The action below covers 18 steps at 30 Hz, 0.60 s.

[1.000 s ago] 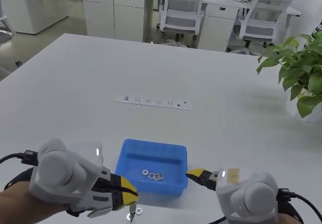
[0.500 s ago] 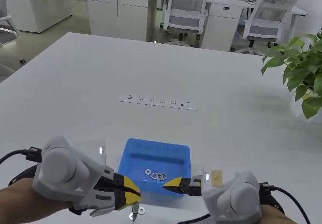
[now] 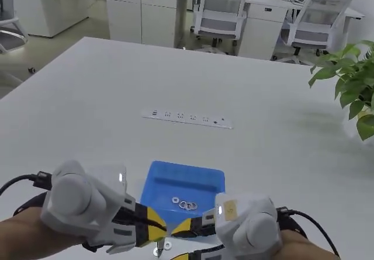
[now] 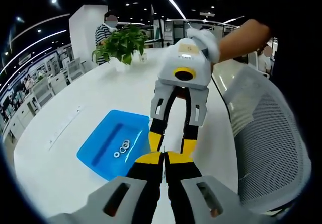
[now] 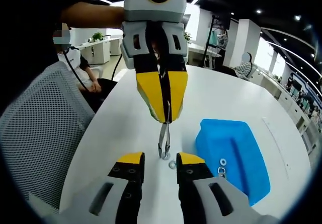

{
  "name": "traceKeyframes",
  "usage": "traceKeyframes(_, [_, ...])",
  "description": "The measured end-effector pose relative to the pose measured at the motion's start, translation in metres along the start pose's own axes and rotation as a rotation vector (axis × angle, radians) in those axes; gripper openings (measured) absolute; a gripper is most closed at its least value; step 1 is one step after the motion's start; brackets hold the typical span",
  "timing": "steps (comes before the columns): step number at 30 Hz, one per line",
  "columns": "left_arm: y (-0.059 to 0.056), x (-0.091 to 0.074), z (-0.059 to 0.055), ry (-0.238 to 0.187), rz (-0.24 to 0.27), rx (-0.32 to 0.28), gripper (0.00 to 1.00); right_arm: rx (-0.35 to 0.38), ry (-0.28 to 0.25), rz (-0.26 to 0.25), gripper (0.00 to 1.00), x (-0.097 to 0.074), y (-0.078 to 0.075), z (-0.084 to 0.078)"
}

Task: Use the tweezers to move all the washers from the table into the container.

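Since a second ago the right gripper [image 5: 161, 158] has swept along the near wall of the container [image 5: 236, 148], from off its right corner to just short of its left one, and now faces the left gripper [image 5: 163, 117] almost tip to tip. The left gripper has hardly shifted. Its jaws are clamped on the tweezers [image 5: 164, 133], which hang point-down on the table [image 3: 117, 96] just outside the container's near wall. Their tips rest at one washer [image 5: 164, 156], and a second washer [image 5: 172, 164] lies just beside it, towards the container. The right jaws stand apart with nothing held, on either side of the tweezer tips. Three or so washers [image 3: 184, 204] already lie inside the container. The pick-up looks like the step in hand, probably with the right gripper coming to pinch or steady the tweezers. To do it well, keep the tips on one washer only and close gently so it does not skid. Then lift straight above the near wall and let go low over the container floor.
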State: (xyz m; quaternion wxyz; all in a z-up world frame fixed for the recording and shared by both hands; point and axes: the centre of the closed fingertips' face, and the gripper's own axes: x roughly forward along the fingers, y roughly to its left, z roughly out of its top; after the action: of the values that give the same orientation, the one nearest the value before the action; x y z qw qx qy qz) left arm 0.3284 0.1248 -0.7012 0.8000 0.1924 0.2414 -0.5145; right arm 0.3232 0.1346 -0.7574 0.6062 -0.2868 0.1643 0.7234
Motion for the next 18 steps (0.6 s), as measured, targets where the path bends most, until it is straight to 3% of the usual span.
traceKeyframes(11, [-0.001, 0.001, 0.001, 0.004, -0.01, 0.0, 0.05, -0.044, 0.018, 0.047, 0.18, 0.016, -0.002, 0.0])
traceKeyframes(18, [-0.001, 0.001, 0.001, 0.008, -0.016, 0.006, 0.05, -0.055, 0.008, 0.05, 0.13, 0.019, -0.004, 0.004])
